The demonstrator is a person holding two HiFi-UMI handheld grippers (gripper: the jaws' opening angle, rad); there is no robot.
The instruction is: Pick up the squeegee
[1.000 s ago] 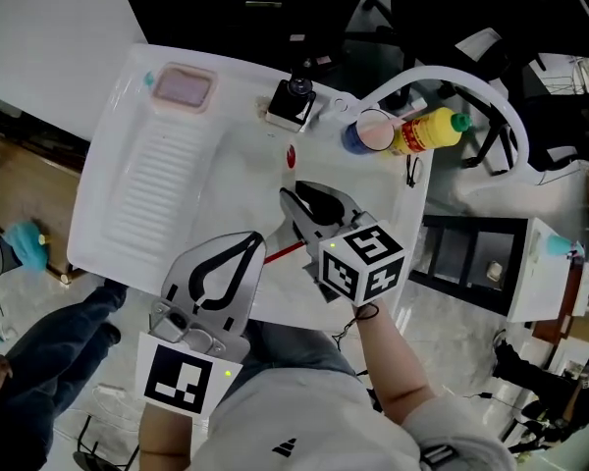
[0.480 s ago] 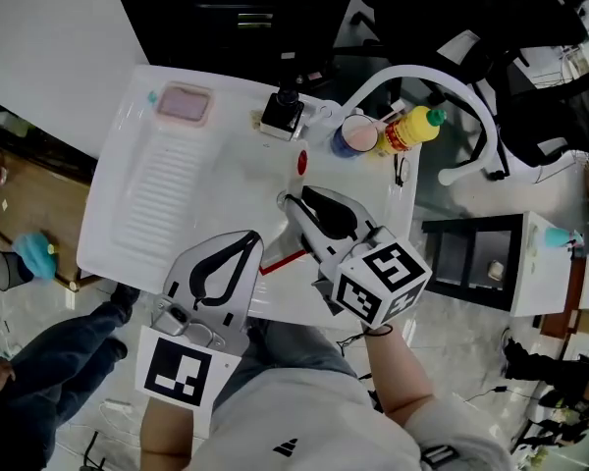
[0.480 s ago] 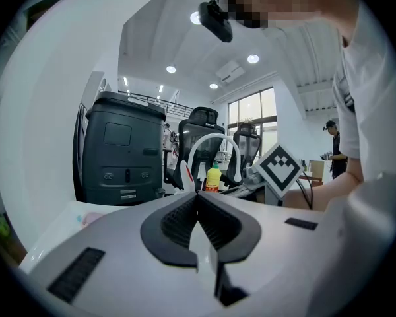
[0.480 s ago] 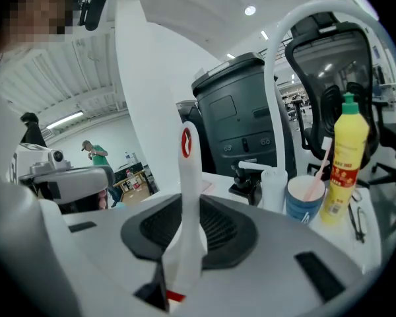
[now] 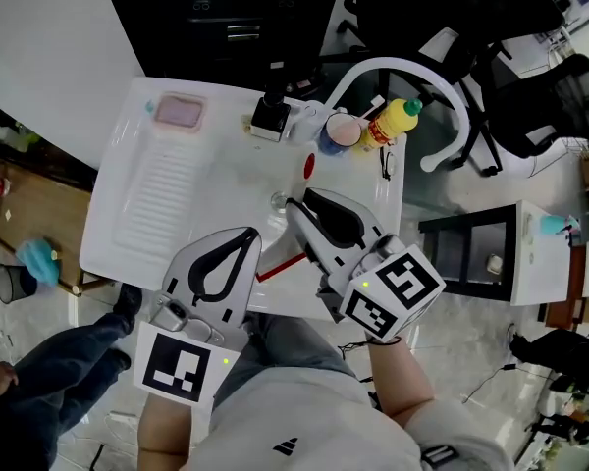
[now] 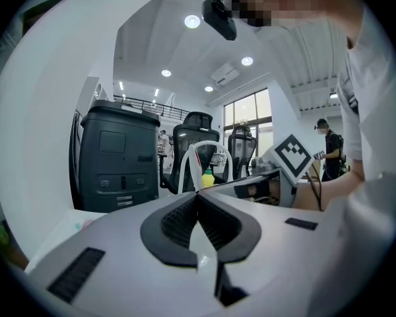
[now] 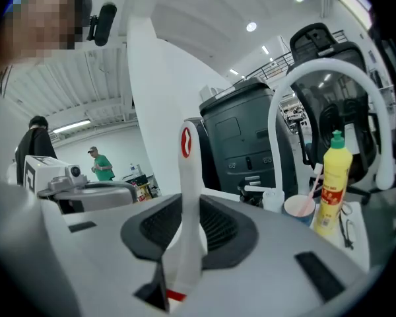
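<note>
The squeegee [image 7: 187,197] has a white handle with a red oval mark near its tip. My right gripper [image 7: 188,210] is shut on that handle, which stands up between the dark pads. In the head view the right gripper [image 5: 294,207] hangs above the white sink top [image 5: 142,199], with the squeegee's red-marked tip [image 5: 308,165] ahead of the jaws and a red strip [image 5: 280,263] showing under them. My left gripper [image 5: 247,235] hovers just left of it, over the counter's near edge, shut and empty. Its pads [image 6: 178,220] meet at the tips in the left gripper view.
A yellow bottle [image 5: 394,120], a cup [image 5: 340,131] and a black-topped fixture [image 5: 271,113] stand at the counter's far edge. A pink dish [image 5: 180,112] sits at the far left above the ribbed drainboard. A white chair arm [image 5: 442,91] curves at right. A person's legs [image 5: 39,400] are lower left.
The right gripper has risen with the squeegee in it, and shows larger and closer in the head view. The left gripper has lifted slightly. Both stay shut.
</note>
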